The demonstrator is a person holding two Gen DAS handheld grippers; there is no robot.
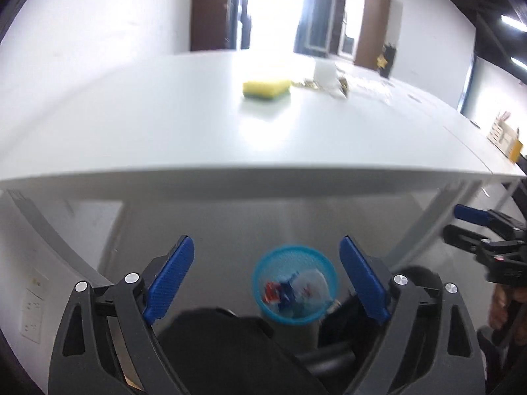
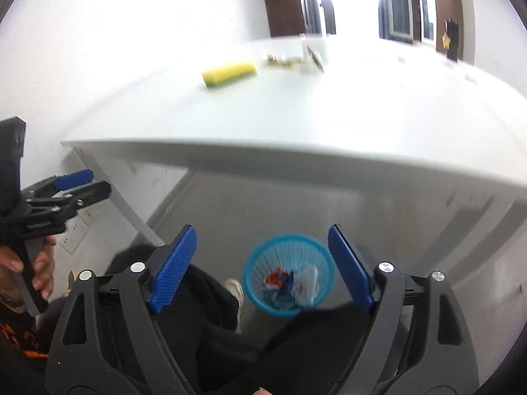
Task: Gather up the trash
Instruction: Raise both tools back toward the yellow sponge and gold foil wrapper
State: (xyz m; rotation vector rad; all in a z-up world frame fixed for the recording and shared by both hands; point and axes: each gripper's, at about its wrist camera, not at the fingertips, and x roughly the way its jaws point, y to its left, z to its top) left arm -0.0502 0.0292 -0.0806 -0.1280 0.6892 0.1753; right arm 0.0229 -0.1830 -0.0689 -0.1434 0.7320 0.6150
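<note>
Both my left claw (image 1: 266, 279) and right claw (image 2: 262, 265) hang wide open and empty above the blue bin (image 2: 288, 275) on the floor, wrappers inside. The scraps (image 1: 321, 87) left on the surface (image 1: 164, 125) look light and crinkly; I'd pinch an edge.

A yellow sponge (image 1: 266, 90) with a green underside sits flat on the white surface (image 1: 164, 125), well back from the near edge. Just beside it stands a white container (image 1: 324, 72), blurred. Brown doors (image 1: 210, 6) line the far wall, and wall sockets (image 1: 33, 312) show below the surface.
</note>
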